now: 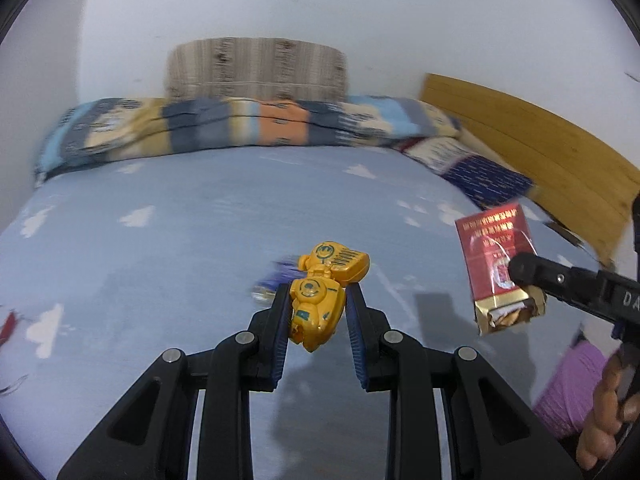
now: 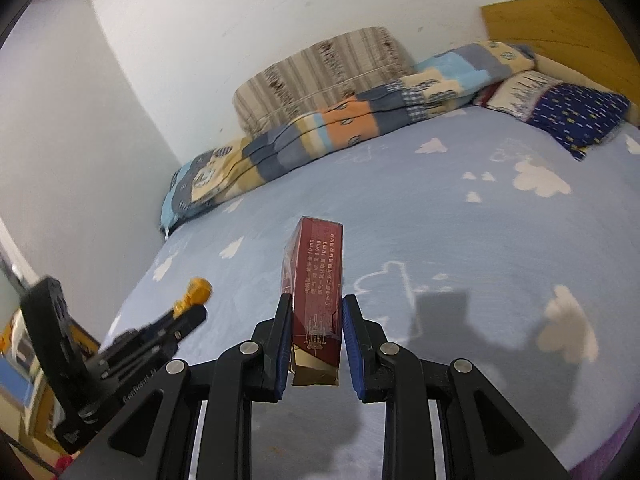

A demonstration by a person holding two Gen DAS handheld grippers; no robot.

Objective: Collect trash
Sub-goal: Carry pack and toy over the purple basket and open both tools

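Gripping a yellow toy robot (image 1: 318, 300), the left gripper (image 1: 318, 312) is pinching it narrowly between its blue-padded fingers (image 1: 280, 332) and holding it in the air above a bed. The right gripper (image 2: 316, 340) is clamping an opened red cigarette pack (image 2: 318, 292) the same way, jaws narrow, with the pack standing upright between them and its torn gold end nearest the camera. Both items are hanging clear of the light blue sheet (image 2: 460, 220), which is printed with white clouds. A patchwork blanket (image 2: 320, 128) is lying folded along the far wall, with a striped cushion (image 2: 320, 76) behind it and a dark blue pillow (image 2: 576, 116) beside the wooden headboard (image 2: 560, 28). A person's hand (image 1: 608, 412) is showing at the right edge of the left view.
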